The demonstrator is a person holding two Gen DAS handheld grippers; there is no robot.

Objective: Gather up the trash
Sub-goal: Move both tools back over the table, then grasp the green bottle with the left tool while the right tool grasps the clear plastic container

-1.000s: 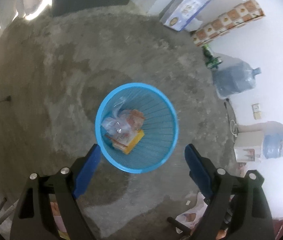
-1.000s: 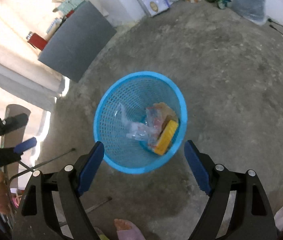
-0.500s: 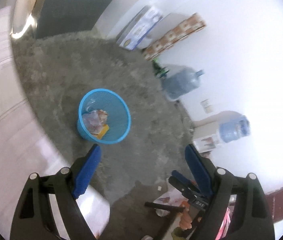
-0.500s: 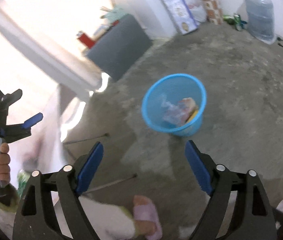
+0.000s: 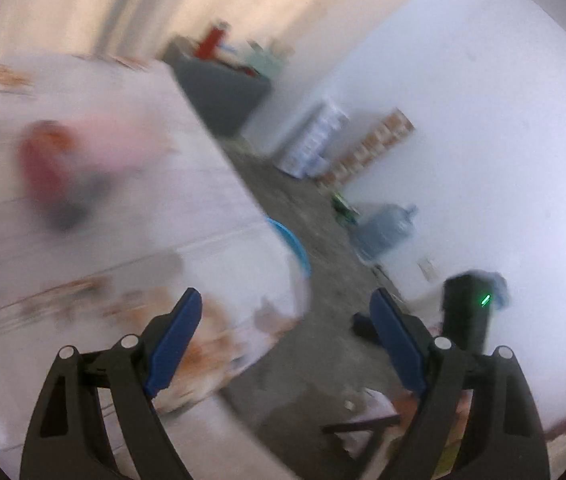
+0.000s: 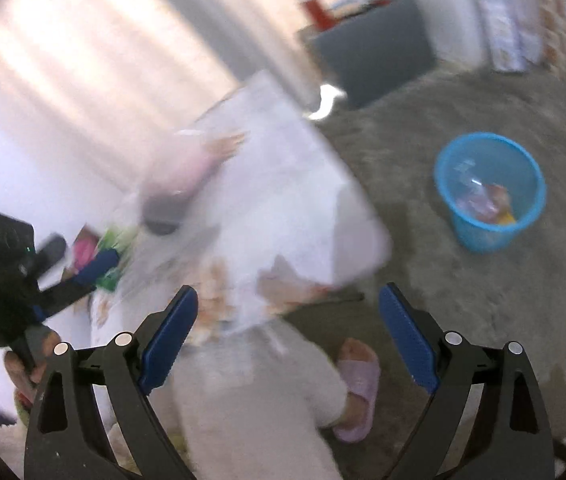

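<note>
A blue mesh trash basket (image 6: 490, 190) stands on the concrete floor at the right of the right wrist view, with wrappers (image 6: 483, 202) inside. Only its rim (image 5: 289, 242) peeks from behind the table in the left wrist view. My left gripper (image 5: 283, 340) is open and empty over the table's corner. My right gripper (image 6: 287, 340) is open and empty above the table's near edge. The left gripper also shows at the left of the right wrist view (image 6: 43, 276). Blurred items lie on the table: a red and pink one (image 5: 55, 160) and green and pink packets (image 6: 103, 252).
A white-clothed table (image 6: 283, 184) fills the left and middle. My leg and slippered foot (image 6: 357, 384) are below. A dark grey cabinet (image 6: 375, 48), boxes (image 5: 315, 144) and water jugs (image 5: 387, 228) stand along the white wall. Both views are motion-blurred.
Both grippers have swung up and away from the basket toward the table. The basket has shrunk to the right and the table has come into view. Both stay open and empty.
</note>
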